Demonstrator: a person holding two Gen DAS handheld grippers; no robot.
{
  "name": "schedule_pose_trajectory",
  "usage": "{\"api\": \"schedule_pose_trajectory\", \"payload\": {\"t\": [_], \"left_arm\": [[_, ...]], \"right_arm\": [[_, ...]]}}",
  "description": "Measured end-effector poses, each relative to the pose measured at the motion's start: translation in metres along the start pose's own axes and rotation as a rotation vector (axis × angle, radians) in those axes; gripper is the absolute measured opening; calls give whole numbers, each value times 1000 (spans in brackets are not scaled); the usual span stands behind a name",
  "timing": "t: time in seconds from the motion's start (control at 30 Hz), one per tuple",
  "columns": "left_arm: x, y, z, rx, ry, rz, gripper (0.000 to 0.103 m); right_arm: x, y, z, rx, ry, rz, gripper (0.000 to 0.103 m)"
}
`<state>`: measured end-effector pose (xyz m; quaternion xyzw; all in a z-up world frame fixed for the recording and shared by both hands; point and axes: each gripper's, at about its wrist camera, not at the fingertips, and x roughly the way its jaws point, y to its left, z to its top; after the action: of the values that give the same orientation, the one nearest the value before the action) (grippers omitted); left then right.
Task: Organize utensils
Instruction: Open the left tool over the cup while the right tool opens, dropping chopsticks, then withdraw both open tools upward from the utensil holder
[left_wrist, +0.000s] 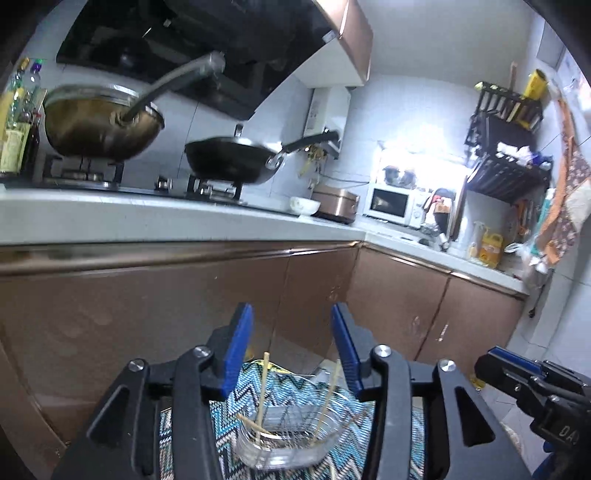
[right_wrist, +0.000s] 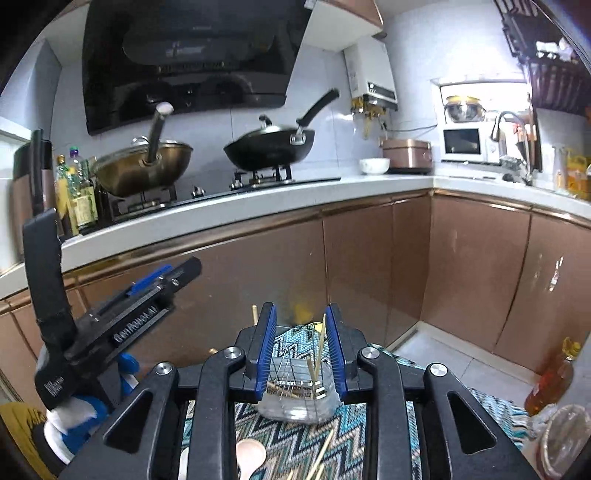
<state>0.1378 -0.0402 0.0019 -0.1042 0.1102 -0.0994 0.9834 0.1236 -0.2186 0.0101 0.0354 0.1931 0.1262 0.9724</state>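
Utensils here are mostly chopsticks, and they stand tilted in a clear container that rests on a zigzag-patterned mat. Behind the mat run brown cabinet doors under a pale countertop; that setting plays no part in the job. On the mat nearer the right wrist camera lie a pale spoon and a few loose chopsticks, not yet in the container.

By the look of things, the step in hand sits between a drop-off and the next pick: some sticks are already in, and neither tool carries anything. The next move probably calls for lowering one pair of tongs toward the loose pieces on the mat, lining the jaws across a thin stick or the spoon handle, and closing firmly, since such slim things slip easily.

The left gripper hovers above the container with its jaws moderately apart and nothing between them. The right gripper shows a narrower gap, also empty, with the container seen beyond its pads and not touched.
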Motion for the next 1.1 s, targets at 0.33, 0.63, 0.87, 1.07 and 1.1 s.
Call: {"api": "schedule_pose_trajectory", "payload": {"t": [0.33, 0.63, 0.87, 1.07, 1.1], "left_arm": [[-109, -11, 28, 56, -11, -87, 45], [-183, -11, 31, 131, -3, -31, 52], [-228, -10, 35, 137, -30, -21, 58], [-255, -15, 35, 147, -34, -36, 59], [-258, -15, 35, 148, -31, -37, 59]], "right_arm": [[-111, 22, -1, -26, -60, -60, 32], [-183, 49, -14, -42, -103, -67, 32], [-222, 63, -25, -48, -127, -77, 37], [-249, 69, -36, -42, -139, -85, 39], [-252, 70, -37, -42, -141, -86, 39]]}}
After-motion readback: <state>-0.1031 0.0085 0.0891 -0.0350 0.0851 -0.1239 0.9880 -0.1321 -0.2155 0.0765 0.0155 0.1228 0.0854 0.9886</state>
